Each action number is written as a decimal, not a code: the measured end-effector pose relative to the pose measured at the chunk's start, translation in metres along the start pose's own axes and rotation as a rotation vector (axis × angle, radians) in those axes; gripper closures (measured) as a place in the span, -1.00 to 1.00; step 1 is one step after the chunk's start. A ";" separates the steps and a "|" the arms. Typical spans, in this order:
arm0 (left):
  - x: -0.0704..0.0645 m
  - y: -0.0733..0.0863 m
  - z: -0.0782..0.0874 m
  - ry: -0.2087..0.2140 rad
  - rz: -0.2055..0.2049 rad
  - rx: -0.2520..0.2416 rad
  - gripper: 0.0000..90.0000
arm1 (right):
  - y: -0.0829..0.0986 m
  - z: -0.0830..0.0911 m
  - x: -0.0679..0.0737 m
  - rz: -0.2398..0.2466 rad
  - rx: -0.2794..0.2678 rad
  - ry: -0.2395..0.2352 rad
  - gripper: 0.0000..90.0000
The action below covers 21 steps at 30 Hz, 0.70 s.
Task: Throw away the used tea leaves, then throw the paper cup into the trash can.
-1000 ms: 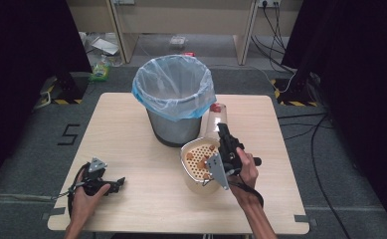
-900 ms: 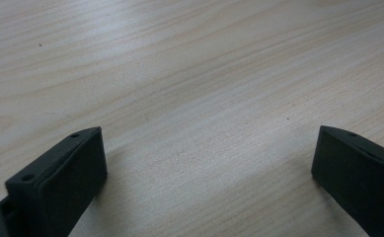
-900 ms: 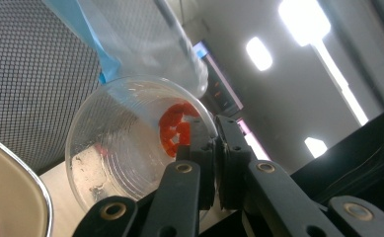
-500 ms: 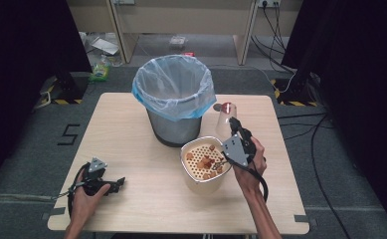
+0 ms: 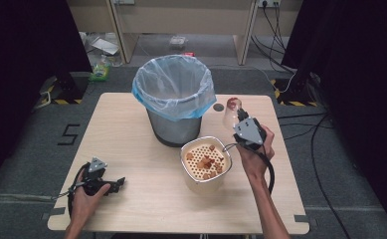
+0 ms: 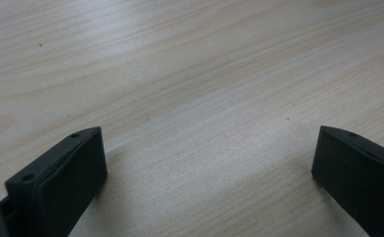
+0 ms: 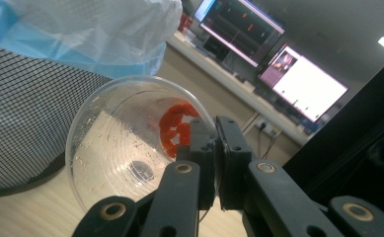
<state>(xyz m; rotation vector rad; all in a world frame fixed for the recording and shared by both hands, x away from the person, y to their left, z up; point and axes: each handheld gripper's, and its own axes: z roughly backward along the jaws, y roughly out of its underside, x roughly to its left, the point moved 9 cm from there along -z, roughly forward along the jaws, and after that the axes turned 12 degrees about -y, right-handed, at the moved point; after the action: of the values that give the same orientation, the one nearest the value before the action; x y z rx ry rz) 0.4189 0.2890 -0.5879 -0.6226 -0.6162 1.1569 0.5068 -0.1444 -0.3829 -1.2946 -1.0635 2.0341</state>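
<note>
Bench (image 5: 131,134), lined bin (image 5: 173,102) at centre. Strainer bowl (image 5: 206,162) with scraps beside it. Right gripper (image 5: 241,122), fingers clamped on clear cup's (image 7: 130,148) rim, has lifted it clear of bowl (seemingly emptied, bin next). Left gripper (image 5: 115,183) idle, fingers apart.

Wooden table (image 5: 131,129): bin (image 5: 173,107), strainer bowl (image 5: 206,164).

Strainer bowl (image 5: 206,167) sits before the bin (image 5: 175,104), cup (image 5: 229,113) right.
</note>
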 end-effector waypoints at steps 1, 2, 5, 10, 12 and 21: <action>0.000 0.000 0.000 0.000 0.000 0.000 -1.00 | 0.000 -0.002 -0.003 -0.016 0.003 -0.009 0.94; 0.000 0.000 0.000 -0.001 0.001 0.000 -1.00 | 0.000 -0.003 -0.005 -0.033 0.008 -0.013 0.94; 0.000 0.000 0.000 -0.001 0.001 0.000 -1.00 | 0.001 -0.008 -0.013 -0.085 0.013 -0.035 0.94; 0.000 0.000 0.000 -0.001 0.001 0.000 -1.00 | 0.003 -0.013 -0.021 -0.156 0.028 -0.068 0.94; 0.000 0.000 0.000 -0.001 0.001 0.000 -1.00 | 0.003 -0.015 -0.024 -0.156 0.041 -0.071 0.94; 0.000 0.000 0.000 -0.001 0.001 0.000 -1.00 | -0.007 -0.022 -0.036 -0.165 0.056 -0.077 0.93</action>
<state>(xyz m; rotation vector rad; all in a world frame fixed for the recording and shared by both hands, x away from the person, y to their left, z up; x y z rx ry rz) 0.4192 0.2890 -0.5879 -0.6224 -0.6172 1.1581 0.5419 -0.1600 -0.3636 -1.0720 -1.1019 1.9878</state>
